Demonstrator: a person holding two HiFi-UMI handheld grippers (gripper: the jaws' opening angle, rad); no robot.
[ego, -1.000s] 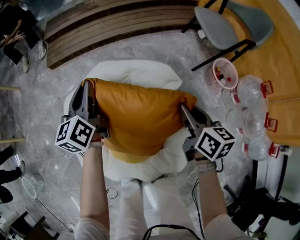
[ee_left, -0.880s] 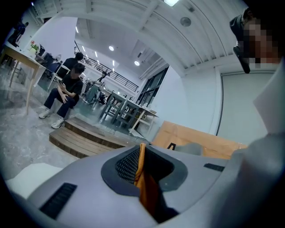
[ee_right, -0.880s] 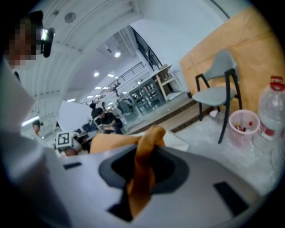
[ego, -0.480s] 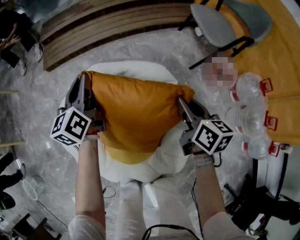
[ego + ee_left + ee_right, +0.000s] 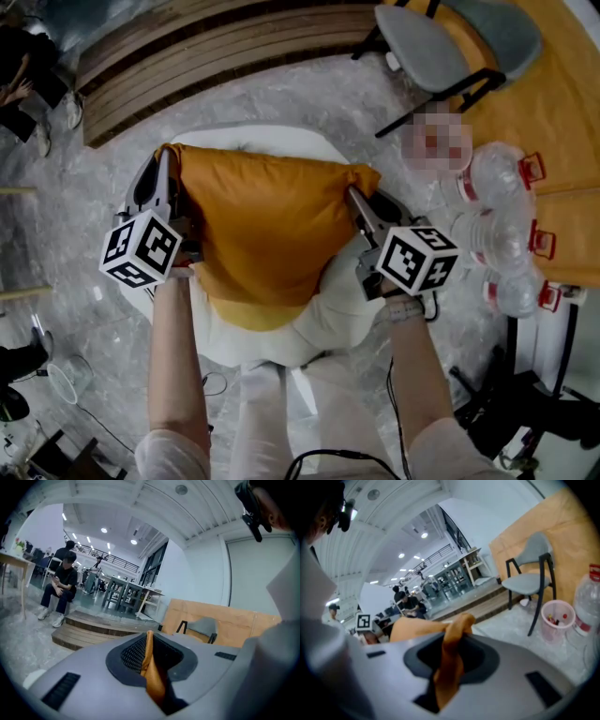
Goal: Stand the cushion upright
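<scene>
Right, I have both tools clamped on the orange fabric cushion (image 5: pixel 267 230). The left hand-held gripper (image 5: pixel 167 161) grips its corner at ten o'clock, and in the left gripper view a thin fold of orange cloth sits squeezed between the nearly closed jaws. The right hand-held gripper (image 5: pixel 352 194) bites the bunched corner at two o'clock, with a thicker wad of the same cloth between its jaws.

The cushion rests on a white rounded pouffe (image 5: pixel 281 141) on the grey marbled floor (image 5: pixel 84 187). Its broad face is turned up toward my head camera and its lower edge lies at six o'clock. I cannot tell how steeply it leans. A grey chair with black legs (image 5: pixel 427 47) stands at one o'clock and clear plastic bottles (image 5: pixel 497 234) cluster at three o'clock.
</scene>
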